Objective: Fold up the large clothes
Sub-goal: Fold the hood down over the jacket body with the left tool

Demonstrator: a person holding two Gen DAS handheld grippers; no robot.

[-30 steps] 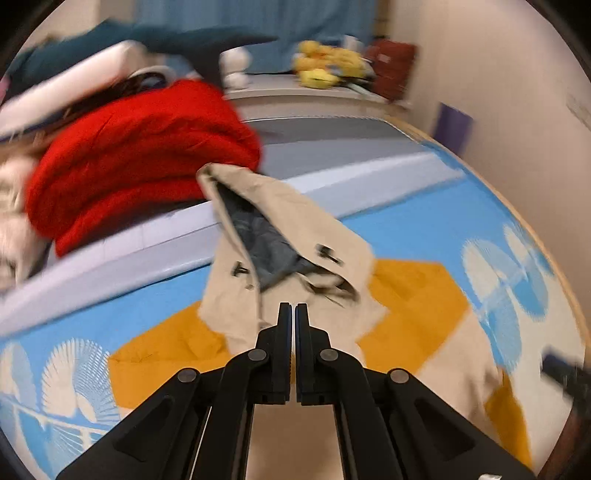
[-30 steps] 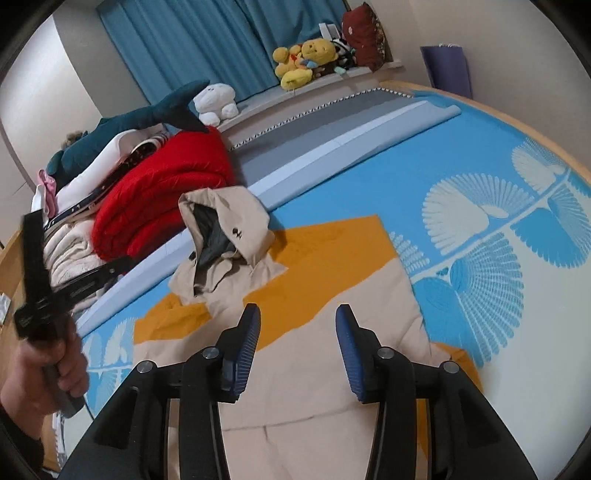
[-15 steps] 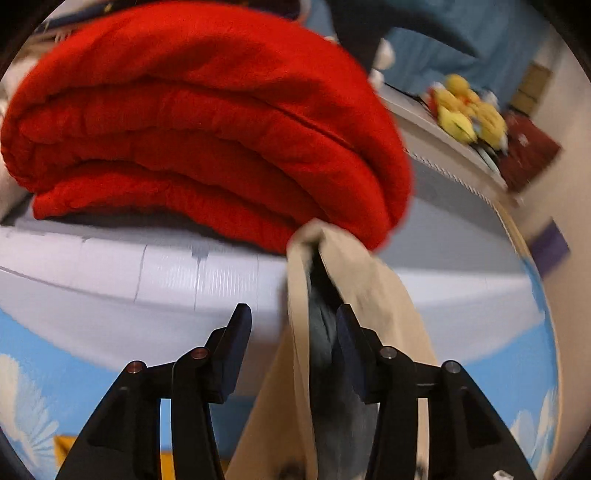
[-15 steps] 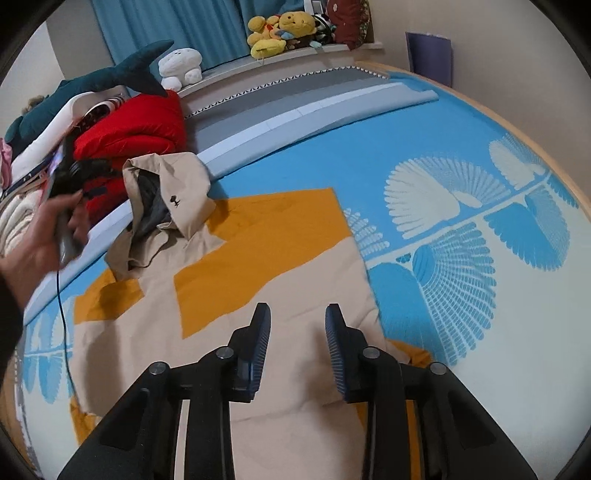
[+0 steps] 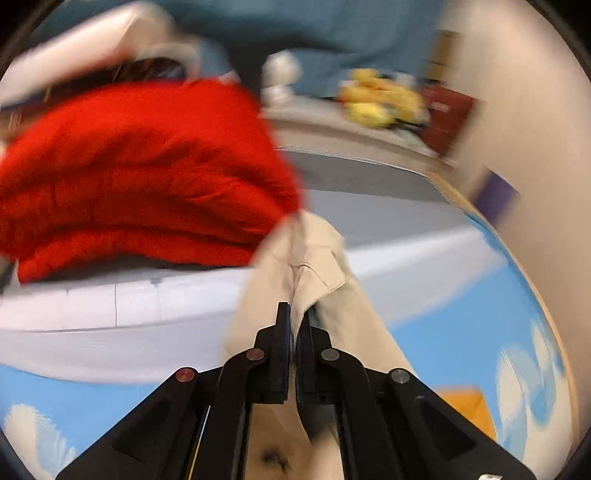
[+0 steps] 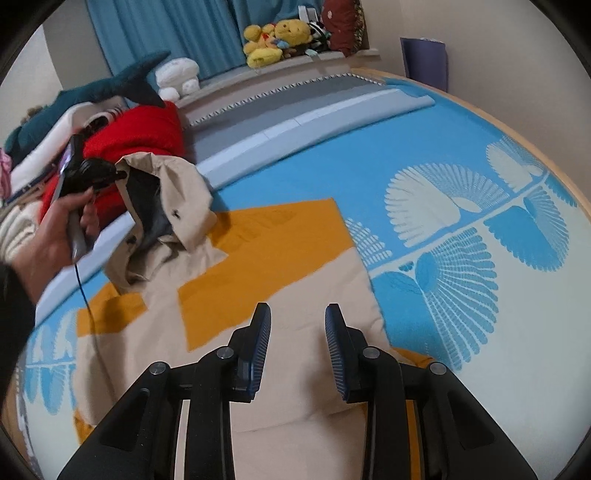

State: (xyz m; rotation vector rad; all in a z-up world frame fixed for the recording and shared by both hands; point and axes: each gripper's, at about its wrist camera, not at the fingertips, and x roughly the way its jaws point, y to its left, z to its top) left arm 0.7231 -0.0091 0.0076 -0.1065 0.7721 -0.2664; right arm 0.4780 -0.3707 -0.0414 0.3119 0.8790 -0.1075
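Left wrist view, blurred: left tool (image 5: 293, 321), jaws closed on a fold of the beige coat (image 5: 314, 266), the cloth pinched between the fingertips and rising from them toward the background. Behind the coat, a folded red blanket (image 5: 140, 173) on a pale grey bolster (image 5: 110, 317); further back, yellow plush toys (image 5: 373, 99) and a blue curtain (image 5: 332, 40), both indistinct. Blue bedsheet (image 5: 454, 332) with white fan pattern to the right. Right wrist view, sharp: right tool (image 6: 297, 325), jaws partly apart with nothing between them, blue pads facing each other, hovering over the body of the beige coat (image 6: 295, 302), which lies spread flat on the bed with orange panels showing. The coat's hood end (image 6: 166, 192) is lifted off the sheet near the red blanket (image 6: 144, 136), its dark lining exposed. The left tool (image 6: 120, 173) meets the hood's upper edge, held by a person's hand (image 6: 55, 229) in a dark sleeve, a thin cable hanging below. Blue and white fan-patterned bedsheet (image 6: 461, 206) covers the bed. Along the far ledge: yellow plush toys (image 6: 277, 37), white mushroom plush (image 6: 177, 75), dark teal shark plush (image 6: 110, 85), blue curtain (image 6: 166, 29).
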